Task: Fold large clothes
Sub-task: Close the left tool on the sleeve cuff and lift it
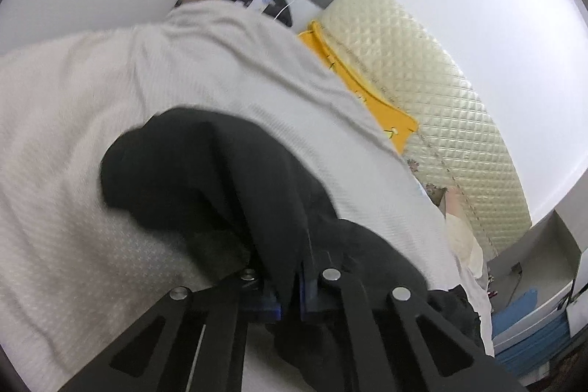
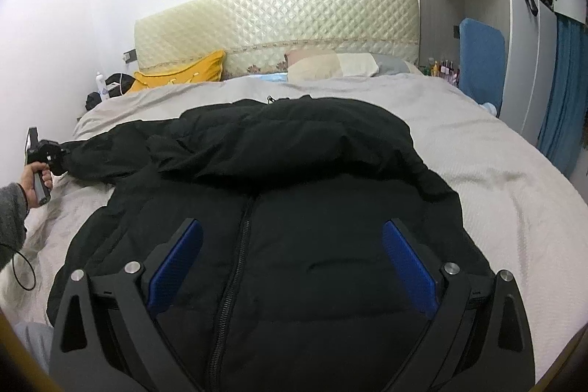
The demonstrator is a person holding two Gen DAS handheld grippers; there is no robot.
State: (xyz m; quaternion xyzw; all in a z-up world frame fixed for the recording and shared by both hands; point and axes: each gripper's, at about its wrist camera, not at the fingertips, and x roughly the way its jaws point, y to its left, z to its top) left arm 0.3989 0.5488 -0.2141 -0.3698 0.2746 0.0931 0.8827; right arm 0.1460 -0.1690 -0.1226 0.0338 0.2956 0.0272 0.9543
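The left gripper [image 1: 290, 285], a black linkage frame with blue pads, is being seen closest in the left wrist view, its jaws closed on a fold of the black padded zip-front jacket [image 2: 279, 208]; the fabric is being pinched between the blue pads and is bunching over and ahead of them. In the right wrist view this gripper [image 2: 60, 153] is being held at the far left by a hand [image 2: 35, 180] in a grey sleeve, clamped on the end of the jacket's sleeve, which is being stretched out sideways across the bed.

The right gripper [image 2: 292, 263] is being held over the jacket's front, angled downward, its jaws spread wide on either side of the zip; whether the blue pads [image 2: 408, 267] are touching the fabric cannot be told.

The jacket is lying front up in the middle of the bed's pale grey textured bedspread [image 2: 496, 164], its hood toward the cream quilted headboard [image 2: 279, 21]. A yellow cushion [image 2: 183, 72] and pale pillows [image 2: 330, 63] are lying against the headboard.
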